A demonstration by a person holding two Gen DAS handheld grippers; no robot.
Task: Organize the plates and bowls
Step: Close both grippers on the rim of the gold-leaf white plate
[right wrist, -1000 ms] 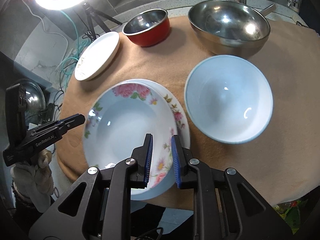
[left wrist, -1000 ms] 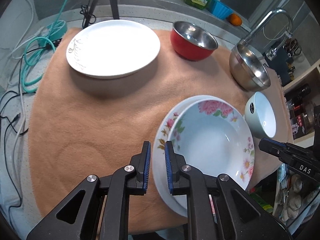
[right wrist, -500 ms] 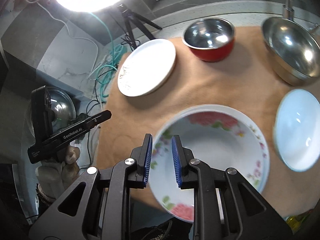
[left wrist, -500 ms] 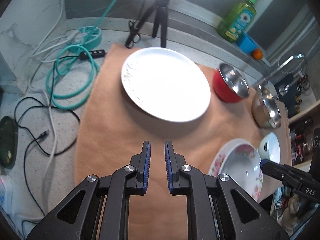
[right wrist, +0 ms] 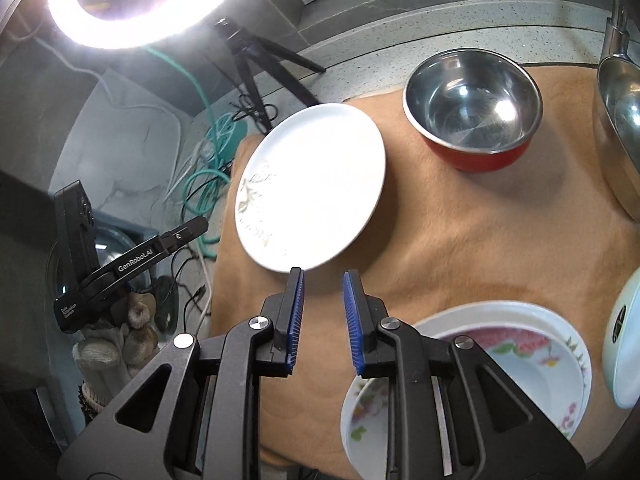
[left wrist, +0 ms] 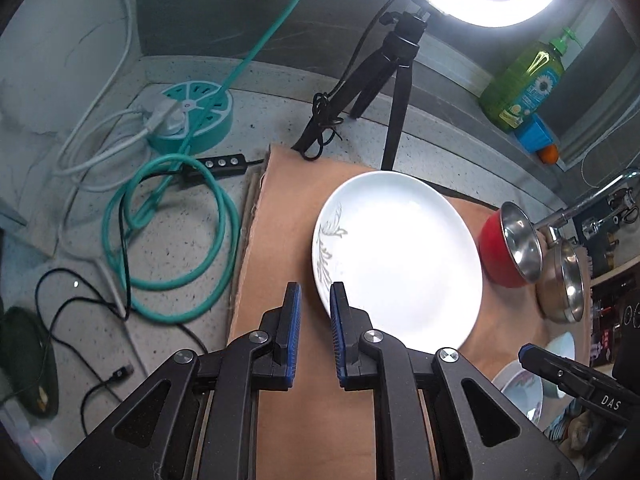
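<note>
A white plate with a grey leaf print [left wrist: 400, 256] lies on the tan mat [left wrist: 280, 216]; it also shows in the right wrist view [right wrist: 312, 188]. My left gripper [left wrist: 314, 300] is open and empty, its tips at the plate's near left rim. My right gripper [right wrist: 323, 284] is open and empty, just short of the plate's near rim. A floral bowl sits on a floral plate [right wrist: 520, 356] under my right gripper's right side. A red steel-lined bowl [right wrist: 472, 108], a large steel bowl [right wrist: 620, 132] and a pale bowl [right wrist: 624, 344] stand on the mat.
A ring light on a black tripod [left wrist: 396, 80] stands behind the mat. Teal and black cables [left wrist: 168, 216] and a teal power hub [left wrist: 192, 116] lie on the counter at left. A green soap bottle [left wrist: 524, 84] and a tap [left wrist: 592, 200] are at the back right.
Both grippers have swung left, away from the floral bowl and plate, toward the white plate. The right gripper's jaws have opened wider. The left gripper has closed in on the plate's rim.
</note>
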